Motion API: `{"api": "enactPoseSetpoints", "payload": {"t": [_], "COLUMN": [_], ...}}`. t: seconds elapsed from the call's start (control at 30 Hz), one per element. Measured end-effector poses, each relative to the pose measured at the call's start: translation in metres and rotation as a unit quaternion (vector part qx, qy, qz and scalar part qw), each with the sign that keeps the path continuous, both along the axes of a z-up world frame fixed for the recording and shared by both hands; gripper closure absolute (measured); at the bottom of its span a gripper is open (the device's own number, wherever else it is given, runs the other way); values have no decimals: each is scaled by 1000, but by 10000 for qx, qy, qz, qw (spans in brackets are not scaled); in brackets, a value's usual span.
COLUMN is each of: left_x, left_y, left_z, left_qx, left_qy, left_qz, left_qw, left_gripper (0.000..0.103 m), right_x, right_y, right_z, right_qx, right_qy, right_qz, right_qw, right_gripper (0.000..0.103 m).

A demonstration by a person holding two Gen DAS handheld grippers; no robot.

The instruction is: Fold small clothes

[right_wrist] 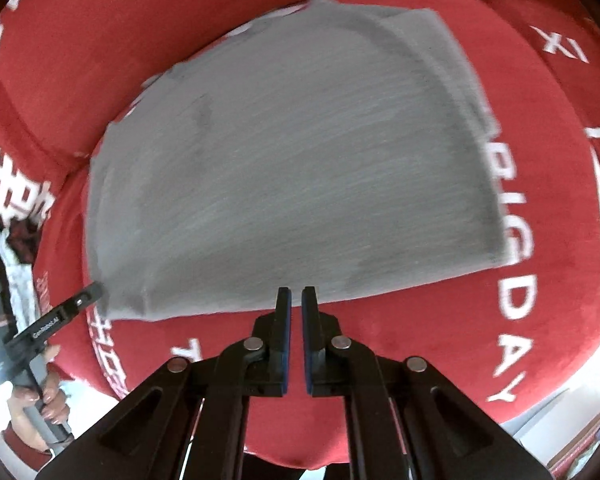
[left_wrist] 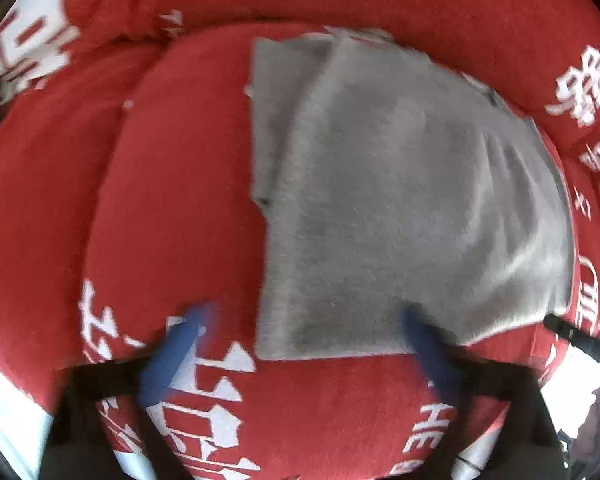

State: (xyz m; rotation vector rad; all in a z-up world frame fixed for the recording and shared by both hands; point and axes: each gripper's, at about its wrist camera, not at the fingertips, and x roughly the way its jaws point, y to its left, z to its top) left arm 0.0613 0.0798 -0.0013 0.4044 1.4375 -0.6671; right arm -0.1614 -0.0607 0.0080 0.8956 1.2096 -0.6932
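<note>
A folded grey garment [left_wrist: 400,200] is laid flat on a red cushion [left_wrist: 172,184] printed with white lettering. Several layers are seen stacked in it, with a narrower under-layer exposed along its far left edge in the left wrist view and along the far right edge in the right wrist view.

In the left wrist view, the left gripper [left_wrist: 304,336] is seen with its 2 blue-padded fingers [left_wrist: 176,344] spread wide. The near left corner of the garment is framed between them: the left finger is placed over bare red cushion just beside the garment's left edge, while the right finger's tip is overlapped with the garment's near hem. Whether that tip touches the cloth cannot be told, as the fingers are blurred. No cloth is gripped.

In the right wrist view, the right gripper [right_wrist: 296,296] is shown with its jaws drawn narrow, only a thin slit being left between the pads. The tips are aligned with the middle of the garment's near hem, and no cloth is seen caught in the slit. Whether the tips touch the hem cannot be told.

At the left of the right wrist view, the left gripper's black finger [right_wrist: 60,312] is seen with its tip at the garment's near left corner, and a hand [right_wrist: 44,400] is wrapped around its handle.
</note>
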Motion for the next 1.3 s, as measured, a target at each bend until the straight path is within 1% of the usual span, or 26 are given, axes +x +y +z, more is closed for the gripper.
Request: {"api": "enactPoseSetpoints", "payload": {"t": [0.03,0.17,0.23,0.27,0.3,0.33,0.37,0.4,0.43,0.63,0.8,1.03,1.17,1.23,1.3], "left_x": [1,8,11,12,14,16,18,20,22,32,42,59,63,65,67], "left_y": [1,3,3,5,6,8,10,12,13,20,23,23,22,23,24], "left_z": [3,2,2,3,3,2,1,0,-2,-10,-13,-24,-31,-35,-37], "left_qx": [-72,1,51,55,68,99,122,129,153,291,276,295,424,317,165], "left_qy": [-25,-3,-61,-95,-124,-147,-135,-114,-79,-3,71,398,388,636,878], "left_qz": [-36,-10,15,36,57,85,98,101,97,77,104,151,-26,-118,-78], "left_qw": [10000,10000,10000,9999,9999,9998,9998,9998,9998,9995,9995,9987,9983,9974,9960], "left_gripper": [0,0,0,0,0,0,0,0,0,0,0,0,0,0,0], "right_x": [4,20,27,31,34,36,38,39,41,48,54,59,57,56,57], "right_y": [4,19,25,28,30,32,34,36,38,48,55,66,70,68,69], "right_z": [0,-4,-7,-8,-9,-9,-10,-11,-13,-25,-36,-54,-66,-70,-72], "right_qx": [20,191,287,317,347,388,435,480,544,833,1104,1566,1801,1860,1898], "right_qy": [-19,-106,-112,-120,-130,-145,-174,-211,-257,-359,-677,-1275,-1533,-1639,-1734], "right_qz": [46,167,226,249,264,266,244,211,162,-69,-238,-595,-896,-990,-1042], "right_qw": [10000,9996,9993,9991,9990,9988,9986,9984,9981,9959,9913,9776,9675,9637,9608], "right_gripper": [97,97,97,94,90,75,56,50,48,48,46,46,45,45,45]}}
